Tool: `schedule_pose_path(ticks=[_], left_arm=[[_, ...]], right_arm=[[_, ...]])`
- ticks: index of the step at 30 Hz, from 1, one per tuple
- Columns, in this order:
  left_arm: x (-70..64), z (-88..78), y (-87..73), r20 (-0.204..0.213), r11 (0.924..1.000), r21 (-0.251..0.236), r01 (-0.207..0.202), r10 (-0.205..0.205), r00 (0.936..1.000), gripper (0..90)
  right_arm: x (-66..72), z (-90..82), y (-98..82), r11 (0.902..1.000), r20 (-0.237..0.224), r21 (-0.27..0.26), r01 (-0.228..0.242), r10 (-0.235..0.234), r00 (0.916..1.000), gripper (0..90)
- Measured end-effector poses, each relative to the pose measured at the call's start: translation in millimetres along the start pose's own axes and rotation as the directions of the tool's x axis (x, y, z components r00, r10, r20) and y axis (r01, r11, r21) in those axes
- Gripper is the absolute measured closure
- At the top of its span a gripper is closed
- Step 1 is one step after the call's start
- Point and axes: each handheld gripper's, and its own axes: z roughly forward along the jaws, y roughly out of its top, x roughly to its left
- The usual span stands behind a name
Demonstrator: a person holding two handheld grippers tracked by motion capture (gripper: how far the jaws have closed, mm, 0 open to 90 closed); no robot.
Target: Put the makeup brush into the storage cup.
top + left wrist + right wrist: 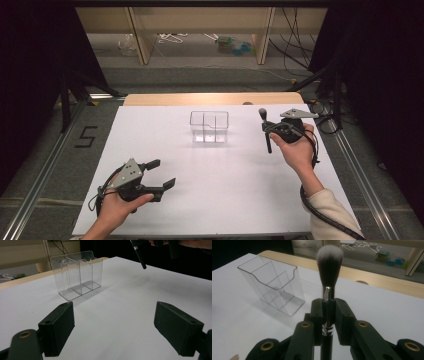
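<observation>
Nearest, at seven o'clock, the left gripper [159, 173] rests wide open and empty, while at two o'clock the right gripper [329, 315], clamped on the makeup brush [329, 270], should probably tip it handle-down squarely over a compartment of the clear organizer [209, 127] at twelve o'clock.

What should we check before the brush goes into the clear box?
1. Right tongs shut on the makeup brush: ok.
2. Brush upright, bristles at the top: ok.
3. Clear organizer standing upright on the white table: ok.
4. Organizer compartments empty: ok.
5. Left tongs open, holding nothing, well away from the organizer: ok.
6. Brush above a compartment: not ok, it is off to one side of the organizer.
</observation>
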Motion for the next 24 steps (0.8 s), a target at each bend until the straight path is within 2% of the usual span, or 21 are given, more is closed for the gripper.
schedule_pose_path(ticks=[14, 15, 24], left_arm=[[0.5, 0.2, -0.1, 0.006, 1.0000, -0.009, -0.004, 0.004, 1.0000, 16.4], [0.5, 0.2, -0.1, 0.006, 1.0000, -0.009, -0.004, 0.004, 1.0000, 16.4], [0.9, -0.2, -0.2, 0.005, 0.9999, -0.005, -0.009, 0.009, 0.9999, 16.4]], right_arm=[[5.8, 2.5, 2.8, 0.9999, -0.012, -0.011, 0.006, -0.006, 0.9999, 78.5], [5.3, 2.1, 3.1, 0.9998, -0.005, -0.011, 0.017, -0.018, 0.9998, 78.5], [7.8, 4.2, 4.7, 0.9993, -0.003, -0.032, 0.021, -0.021, 0.9998, 78.5]])
